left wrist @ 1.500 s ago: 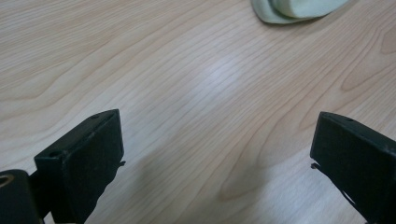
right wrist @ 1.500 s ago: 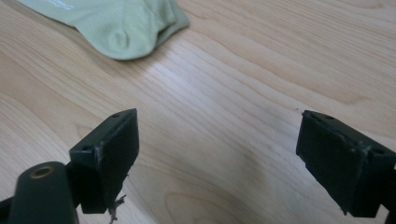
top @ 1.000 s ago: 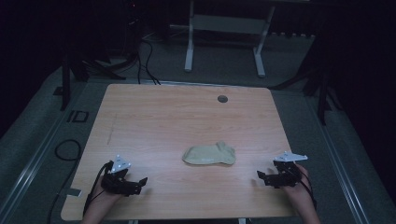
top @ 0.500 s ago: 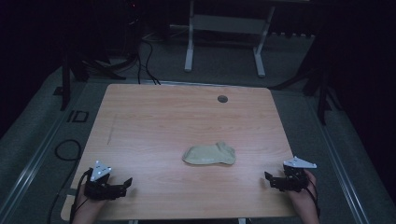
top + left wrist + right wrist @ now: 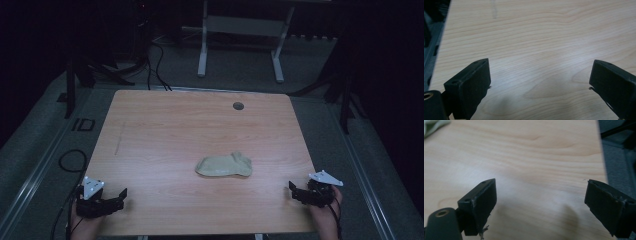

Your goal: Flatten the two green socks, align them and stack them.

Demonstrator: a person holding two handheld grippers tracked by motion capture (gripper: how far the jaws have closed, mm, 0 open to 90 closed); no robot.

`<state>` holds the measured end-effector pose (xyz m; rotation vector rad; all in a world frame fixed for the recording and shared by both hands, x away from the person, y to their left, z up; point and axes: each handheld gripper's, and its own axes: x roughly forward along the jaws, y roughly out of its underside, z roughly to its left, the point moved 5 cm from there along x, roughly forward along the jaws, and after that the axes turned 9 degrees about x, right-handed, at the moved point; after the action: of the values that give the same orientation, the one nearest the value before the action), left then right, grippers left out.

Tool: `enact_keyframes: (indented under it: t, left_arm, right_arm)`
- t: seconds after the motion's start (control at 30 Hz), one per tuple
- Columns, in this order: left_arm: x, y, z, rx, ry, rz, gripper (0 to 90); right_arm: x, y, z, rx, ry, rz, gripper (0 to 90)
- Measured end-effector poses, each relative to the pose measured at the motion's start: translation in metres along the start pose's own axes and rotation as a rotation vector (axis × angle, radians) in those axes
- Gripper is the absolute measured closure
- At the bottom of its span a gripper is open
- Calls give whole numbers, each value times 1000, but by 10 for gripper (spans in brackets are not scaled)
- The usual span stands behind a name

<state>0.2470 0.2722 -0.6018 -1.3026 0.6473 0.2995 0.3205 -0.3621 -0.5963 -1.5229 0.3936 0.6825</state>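
We see the beige cloth [image 5: 224,166] mid-table, well apart from both tools — at 2 o'clock from left gripper [image 5: 122,196], 10 o'clock from right gripper [image 5: 292,190]; both jaws wide, empty.

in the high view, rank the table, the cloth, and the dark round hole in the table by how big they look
1. Table, by far the largest.
2. Cloth, a small crumpled heap near the table's middle.
3. Round hole, the smallest; it sits farther from the camera, but the gap in size is plain anyway.
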Motion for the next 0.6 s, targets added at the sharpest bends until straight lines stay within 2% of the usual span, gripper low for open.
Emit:
enact_keyframes:
  t: [0.13, 0.17, 0.27, 0.43, 0.6]
  left_arm:
    - [-1, 2, 2, -15, -21, -12, 37]
    - [-3, 1, 5, -25, -50, -36, 37]
    - [-6, 0, 9, -48, -79, -66, 37]
    - [-9, 1, 12, -71, -98, -94, 37]
    - [-12, 1, 14, -88, -124, -122, 37]
  right_arm:
    - [-2, -3, -4, 24, 25, -33, 107]
    - [-2, -3, -5, 26, 35, -43, 107]
    - [-2, -3, -7, 20, 71, -55, 107]
    - [-1, -3, -7, 3, 69, -61, 107]
    - [-2, -3, -10, 23, 65, -72, 107]
